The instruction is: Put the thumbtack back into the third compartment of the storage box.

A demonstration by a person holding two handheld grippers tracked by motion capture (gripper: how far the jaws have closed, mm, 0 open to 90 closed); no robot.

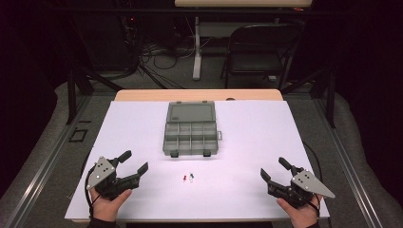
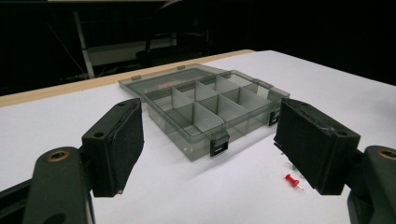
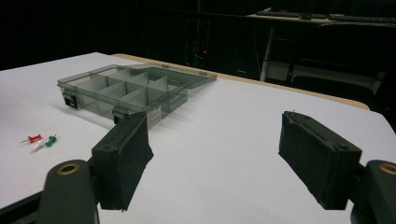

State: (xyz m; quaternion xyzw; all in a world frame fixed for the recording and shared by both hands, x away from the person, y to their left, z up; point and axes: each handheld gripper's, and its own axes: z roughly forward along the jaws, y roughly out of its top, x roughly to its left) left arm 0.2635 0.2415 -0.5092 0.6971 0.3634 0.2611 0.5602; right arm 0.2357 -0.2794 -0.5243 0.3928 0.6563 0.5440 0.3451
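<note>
A clear grey compartment box [image 1: 191,129] lies open in the middle of the white table, its lid folded back away from me; it also appears in the left gripper view [image 2: 205,105] and the right gripper view [image 3: 123,91]. Three push pins lie in front of it: a red pin [image 1: 184,178] [image 2: 292,180] [image 3: 32,138], a green pin [image 1: 191,176] [image 3: 50,139] and a white pin [image 3: 38,146]. My left gripper [image 1: 134,163] [image 2: 208,154] rests at the near left, jaws open and empty. My right gripper [image 1: 273,169] [image 3: 215,161] rests at the near right, open and empty.
The white sheet [image 1: 142,128] covers a wooden table [image 1: 142,95]. Beyond the far edge stand a folding chair [image 1: 259,52], a table leg [image 1: 196,47] and tangled cables [image 1: 157,52] on the floor. A sticker [image 3: 153,116] marks the box's side.
</note>
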